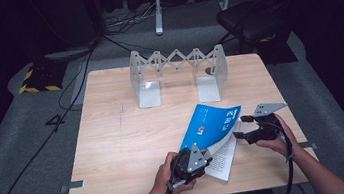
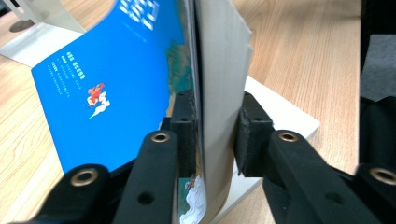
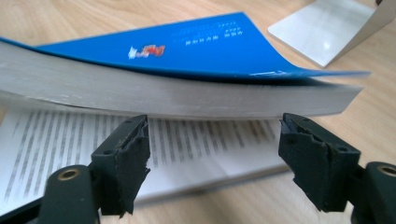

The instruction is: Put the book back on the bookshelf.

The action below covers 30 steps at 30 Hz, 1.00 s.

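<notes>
A blue-covered book (image 1: 211,122) lies open on the near right part of the wooden table (image 1: 120,144). My left gripper (image 1: 207,155) is shut on the cover and a thick block of pages at the book's near edge, which it holds raised. In the left gripper view the two pads (image 2: 252,135) press that block (image 2: 219,70) from both sides, with the blue cover (image 2: 116,84) curving away to the left. The remaining pages (image 3: 187,140) lie flat, their print showing. My right gripper (image 1: 240,127) stands open at the book's right edge, its jaws (image 3: 215,154) spread below the lifted block (image 3: 163,93) and touching nothing.
A metal expanding bookend rack (image 1: 176,71) stands at the back middle of the table, its flat bases facing the book. A dark chair (image 1: 251,21) and cables are on the floor beyond the table. Bare wood stretches across the table's left half.
</notes>
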Motion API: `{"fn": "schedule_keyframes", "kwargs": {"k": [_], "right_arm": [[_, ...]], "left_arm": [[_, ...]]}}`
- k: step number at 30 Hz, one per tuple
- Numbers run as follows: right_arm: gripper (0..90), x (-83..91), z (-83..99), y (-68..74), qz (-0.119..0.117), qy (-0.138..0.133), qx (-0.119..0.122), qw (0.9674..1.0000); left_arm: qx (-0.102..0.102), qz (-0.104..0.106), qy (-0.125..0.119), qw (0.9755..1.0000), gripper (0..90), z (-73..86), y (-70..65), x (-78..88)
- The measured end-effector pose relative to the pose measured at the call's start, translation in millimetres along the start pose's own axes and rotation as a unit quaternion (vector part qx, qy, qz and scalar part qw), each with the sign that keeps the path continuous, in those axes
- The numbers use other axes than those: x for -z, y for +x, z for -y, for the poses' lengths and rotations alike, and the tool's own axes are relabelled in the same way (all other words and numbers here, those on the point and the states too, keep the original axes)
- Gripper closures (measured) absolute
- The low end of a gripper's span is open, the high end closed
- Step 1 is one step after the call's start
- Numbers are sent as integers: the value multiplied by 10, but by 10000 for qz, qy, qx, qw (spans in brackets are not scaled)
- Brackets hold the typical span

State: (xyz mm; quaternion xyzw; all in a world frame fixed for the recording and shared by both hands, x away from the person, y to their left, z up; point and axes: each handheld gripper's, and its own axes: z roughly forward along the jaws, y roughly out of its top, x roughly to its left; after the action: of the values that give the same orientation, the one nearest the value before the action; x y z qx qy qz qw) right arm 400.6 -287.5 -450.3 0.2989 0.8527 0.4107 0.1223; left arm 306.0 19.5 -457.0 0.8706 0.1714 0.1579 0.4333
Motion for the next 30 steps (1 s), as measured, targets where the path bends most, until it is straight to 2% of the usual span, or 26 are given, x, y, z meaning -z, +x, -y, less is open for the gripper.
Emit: {"fn": "schedule_keyframes", "kwargs": {"k": [3, 5, 7, 8, 9, 10, 11, 14, 17, 20, 22, 24, 25, 26, 28, 30], "right_arm": [[282, 117, 74, -25, -81, -86, 35, 9999], [285, 214, 68, -12, -125, -278, 84, 9995], [285, 258, 17, 39, -186, -480, 224, 9984], [286, 258, -16, 78, -245, -526, 358, 9977], [286, 258, -16, 78, -245, -526, 358, 9977], [287, 246, -42, 112, -276, -556, 476, 9969], [289, 209, -91, 188, -296, -589, 694, 9954], [291, 88, -157, 297, -503, -561, 1012, 9920], [285, -85, -159, 359, -858, -415, 1251, 9875], [285, -202, -122, 378, -982, -284, 1432, 9844], [292, -281, -101, 361, -759, -125, 1607, 9840], [299, -307, -86, 331, -687, -108, 1666, 9836], [305, -339, -81, 300, -530, -43, 1646, 9849], [314, -364, -83, 282, -407, 56, 1756, 9836], [363, -402, -89, 257, -228, 91, 2002, 9795], [447, -405, -96, 249, -358, -20, 2077, 9775]], "left_arm": [[-19, 62, 48, 10000, 751, 48, 84, 57], [35, 159, 36, 9999, 750, 78, 164, 120], [40, 277, 32, 9996, 749, 101, 237, 159], [44, 314, 29, 9995, 748, 110, 258, 167], [44, 314, 29, 9995, 747, 110, 258, 167], [61, 378, 41, 9993, 747, 129, 300, 181], [67, 407, 52, 9991, 746, 137, 311, 187], [65, 451, 71, 9989, 742, 165, 371, 218], [88, 506, 120, 9986, 737, 195, 439, 256], [122, 556, 160, 9983, 728, 231, 503, 287], [195, 625, 185, 9977, 719, 268, 564, 314], [170, 640, 205, 9976, 715, 275, 583, 326], [145, 627, 233, 9977, 713, 279, 595, 339], [154, 638, 221, 9976, 711, 285, 609, 346], [199, 669, 207, 9973, 708, 300, 641, 362], [209, 647, 184, 9975, 706, 305, 669, 387]]}}
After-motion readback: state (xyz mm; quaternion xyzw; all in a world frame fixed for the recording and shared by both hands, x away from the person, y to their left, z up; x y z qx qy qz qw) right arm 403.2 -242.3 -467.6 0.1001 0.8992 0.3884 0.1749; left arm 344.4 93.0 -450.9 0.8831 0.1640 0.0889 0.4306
